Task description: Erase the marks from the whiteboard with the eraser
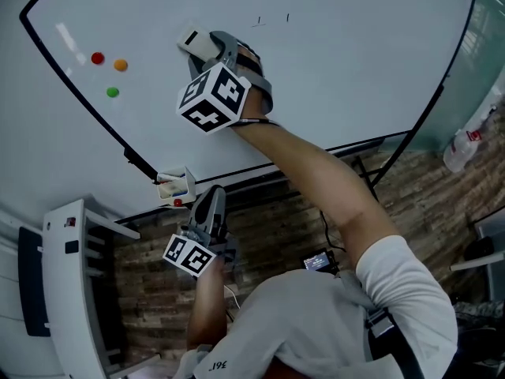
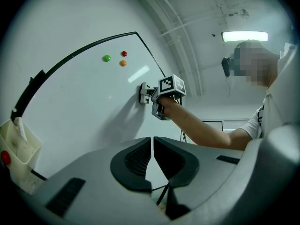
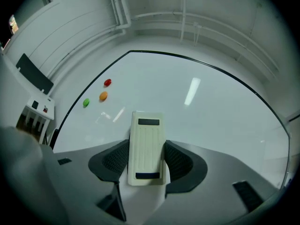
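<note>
Pressing the eraser [image 3: 146, 146] flat on the whiteboard [image 1: 339, 69], the right gripper [image 1: 207, 50] has both jaws clamped on the eraser's long sides. Its long axis runs straight out along the jaws. In the head view the eraser sits in the upper middle of the board, tip pointing toward the left edge.

Key relation: the marks [image 1: 259, 22], two short dark strokes, lie just to the right of the eraser and slightly higher, on the side away from the left edge. They are near it but apart, not yet under it. The right gripper view shows no marks ahead of the eraser, so they are off to its side. Likely next move is a sideways sweep toward the right edge, broadside on, which covers more board per pass.

Left gripper [image 2: 152, 149] hangs low by the tray [image 1: 175, 186] at the board's bottom-left corner, jaws together, nothing between them, well apart from the marks. The right gripper is far nearer.

Three magnets [image 1: 113, 69] sit near the left edge, off the sweep path.
</note>
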A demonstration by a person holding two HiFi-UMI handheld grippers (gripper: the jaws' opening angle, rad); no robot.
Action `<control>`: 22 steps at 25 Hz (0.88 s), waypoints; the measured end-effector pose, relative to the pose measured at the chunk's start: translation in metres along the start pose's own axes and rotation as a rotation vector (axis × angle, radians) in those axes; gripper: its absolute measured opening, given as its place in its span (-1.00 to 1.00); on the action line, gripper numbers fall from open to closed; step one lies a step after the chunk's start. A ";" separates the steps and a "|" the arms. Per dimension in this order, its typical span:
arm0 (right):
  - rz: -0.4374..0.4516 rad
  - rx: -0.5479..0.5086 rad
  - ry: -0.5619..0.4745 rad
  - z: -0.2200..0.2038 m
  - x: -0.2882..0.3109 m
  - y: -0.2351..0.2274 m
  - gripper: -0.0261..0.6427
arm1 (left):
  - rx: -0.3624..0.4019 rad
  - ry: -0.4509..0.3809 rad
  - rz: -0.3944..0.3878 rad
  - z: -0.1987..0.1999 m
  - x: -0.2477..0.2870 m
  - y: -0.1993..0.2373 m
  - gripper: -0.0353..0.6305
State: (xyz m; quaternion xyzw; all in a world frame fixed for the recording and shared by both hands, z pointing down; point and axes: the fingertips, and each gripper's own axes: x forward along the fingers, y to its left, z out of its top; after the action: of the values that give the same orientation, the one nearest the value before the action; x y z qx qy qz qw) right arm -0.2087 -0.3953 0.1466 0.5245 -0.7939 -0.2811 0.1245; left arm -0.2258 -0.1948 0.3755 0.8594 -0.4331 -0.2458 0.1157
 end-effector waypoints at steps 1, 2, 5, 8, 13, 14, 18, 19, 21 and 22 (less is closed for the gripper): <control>0.003 0.008 0.009 -0.001 0.000 -0.003 -0.17 | 0.000 -0.001 -0.005 0.000 0.005 -0.002 -0.85; 0.005 0.017 0.017 -0.003 -0.001 -0.007 -0.17 | 0.001 -0.002 -0.011 -0.001 0.010 -0.004 -0.85; -0.007 0.034 0.035 -0.011 -0.004 -0.023 -0.17 | 0.001 0.000 -0.031 -0.005 0.023 -0.011 -0.84; -0.036 0.040 0.048 -0.021 -0.010 -0.045 -0.17 | 0.006 0.003 -0.056 -0.008 0.037 -0.019 -0.84; -0.069 0.049 0.073 -0.038 -0.018 -0.077 -0.17 | 0.010 0.015 -0.096 -0.014 0.061 -0.034 -0.84; -0.076 0.050 0.078 -0.042 -0.020 -0.084 -0.17 | 0.010 0.020 -0.105 -0.016 0.065 -0.037 -0.85; -0.101 0.058 0.097 -0.057 -0.027 -0.109 -0.17 | 0.010 0.039 -0.133 -0.024 0.082 -0.048 -0.84; -0.108 0.059 0.100 -0.060 -0.029 -0.114 -0.17 | 0.010 0.043 -0.139 -0.025 0.085 -0.051 -0.85; -0.124 0.062 0.106 -0.066 -0.032 -0.124 -0.17 | 0.007 0.049 -0.149 -0.029 0.092 -0.054 -0.85; -0.133 0.063 0.109 -0.070 -0.034 -0.130 -0.17 | 0.005 0.052 -0.154 -0.032 0.095 -0.056 -0.84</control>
State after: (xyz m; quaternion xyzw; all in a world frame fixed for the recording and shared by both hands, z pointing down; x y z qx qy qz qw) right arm -0.0608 -0.4252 0.1321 0.5941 -0.7580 -0.2346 0.1318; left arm -0.1225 -0.2376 0.3487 0.8967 -0.3630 -0.2304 0.1056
